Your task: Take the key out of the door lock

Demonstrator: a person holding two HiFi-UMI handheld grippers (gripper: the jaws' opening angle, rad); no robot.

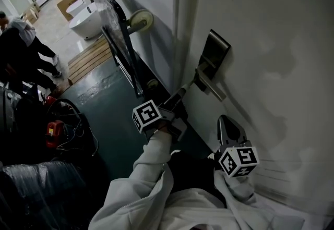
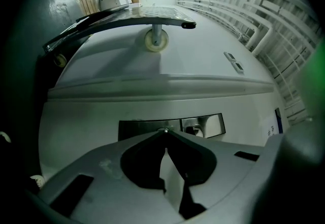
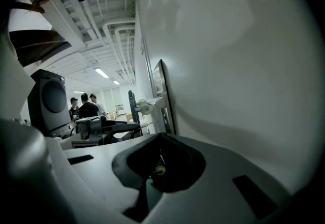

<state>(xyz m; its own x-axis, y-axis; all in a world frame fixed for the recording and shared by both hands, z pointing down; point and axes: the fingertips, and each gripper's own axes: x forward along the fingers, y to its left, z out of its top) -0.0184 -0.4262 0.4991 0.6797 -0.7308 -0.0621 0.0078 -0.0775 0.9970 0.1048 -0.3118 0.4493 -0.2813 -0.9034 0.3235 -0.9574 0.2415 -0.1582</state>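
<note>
- Head view: the left gripper [image 1: 183, 89] reaches out to the white door [image 1: 271, 41], its tips at the near end of the dark lock plate [image 1: 216, 49], just beside the base of the lever handle [image 1: 211, 87]. The right gripper [image 1: 225, 122] hangs lower and nearer the person, close to the door face and well short of the plate.
- Left gripper view: the jaw tips are pressed together right against the lock plate. A small metal glint is pinched between them, seemingly the key [image 2: 163, 130], straight ahead at the very tips and still at the lock.
- Right gripper view: the jaws are drawn together with nothing between them. The door runs along this gripper's right side. The lock plate shows edge-on ahead, with the handle sticking out to its left. Beyond that, ahead and to the left, people [image 3: 84, 108] stand in the background.
</note>
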